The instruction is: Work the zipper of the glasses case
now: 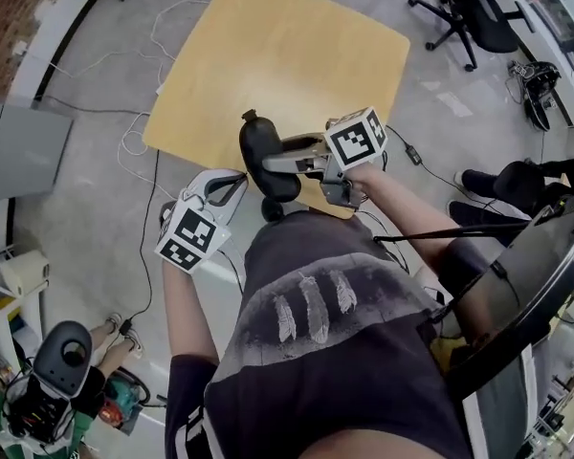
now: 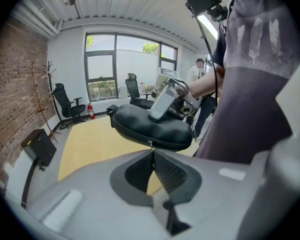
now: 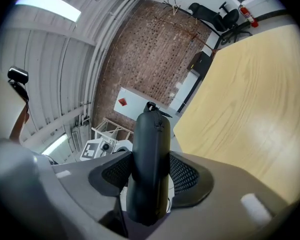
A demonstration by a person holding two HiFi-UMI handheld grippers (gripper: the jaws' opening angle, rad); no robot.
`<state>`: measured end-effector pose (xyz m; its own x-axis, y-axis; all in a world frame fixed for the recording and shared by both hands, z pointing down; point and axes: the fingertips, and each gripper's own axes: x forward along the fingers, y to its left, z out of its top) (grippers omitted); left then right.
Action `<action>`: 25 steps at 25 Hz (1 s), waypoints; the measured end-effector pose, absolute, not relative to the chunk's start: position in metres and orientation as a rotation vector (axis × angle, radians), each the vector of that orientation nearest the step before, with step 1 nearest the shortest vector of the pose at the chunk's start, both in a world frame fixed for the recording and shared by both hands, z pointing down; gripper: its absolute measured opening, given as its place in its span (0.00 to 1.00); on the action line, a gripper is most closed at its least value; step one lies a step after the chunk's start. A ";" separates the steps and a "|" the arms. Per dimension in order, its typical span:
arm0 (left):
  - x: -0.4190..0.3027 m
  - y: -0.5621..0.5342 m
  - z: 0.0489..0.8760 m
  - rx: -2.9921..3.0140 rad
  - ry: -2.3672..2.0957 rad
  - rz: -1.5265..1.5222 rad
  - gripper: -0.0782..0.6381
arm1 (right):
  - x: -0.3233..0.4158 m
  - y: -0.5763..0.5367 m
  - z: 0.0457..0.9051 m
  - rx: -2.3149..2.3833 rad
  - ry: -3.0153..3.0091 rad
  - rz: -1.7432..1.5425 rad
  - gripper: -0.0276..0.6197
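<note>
Glasses case is in the air at centre frame in the head view, over the near edge of the yellow table and not resting on it. Right gripper is clamped across the case's middle, pads on its two broad faces, with the case end sticking out past the tips. Left gripper has its jaws together just under the case seam. The small zipper pull runs down into their tips and looks pinched, but the bite is very thin.

Risks, as I judge them:
- The pull slips out of the left tips if I tug off the line of the zipper track, since very little metal is in the bite.
- The case twists in the right pads. It is smooth and rounded and held mid-body only, so a hard tug could rotate it.
- The slider jams where the track curves round the case end if I pull straight.
- A dropped case lands at the table edge or on the floor near the cables.

Room: open air above the table toward the top of the head view. The bottom is tight, because the person's torso sits right behind both grippers and leaves little draw-back. Office chair is upper right, well apart.
</note>
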<state>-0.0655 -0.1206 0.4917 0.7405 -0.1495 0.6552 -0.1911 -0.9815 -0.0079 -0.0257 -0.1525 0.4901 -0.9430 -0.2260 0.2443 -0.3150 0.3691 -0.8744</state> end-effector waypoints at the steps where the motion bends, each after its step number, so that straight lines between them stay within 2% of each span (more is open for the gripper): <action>1: -0.062 -0.120 0.494 2.863 -0.274 1.067 0.10 | -0.021 -0.155 0.491 0.513 -2.530 1.666 0.41; 16: -0.049 -0.099 0.498 2.800 -0.262 1.077 0.09 | -0.004 -0.160 0.486 0.611 -2.515 1.812 0.41; 25: -0.062 -0.101 0.501 2.800 -0.256 1.079 0.09 | -0.020 -0.172 0.488 0.609 -2.509 1.837 0.41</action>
<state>-0.0615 -0.1009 0.5008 0.7301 -0.1112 0.6743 -0.2038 -0.9772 0.0596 -0.0197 -0.1718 0.4879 -0.9257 -0.3201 0.2014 -0.2886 0.2541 -0.9231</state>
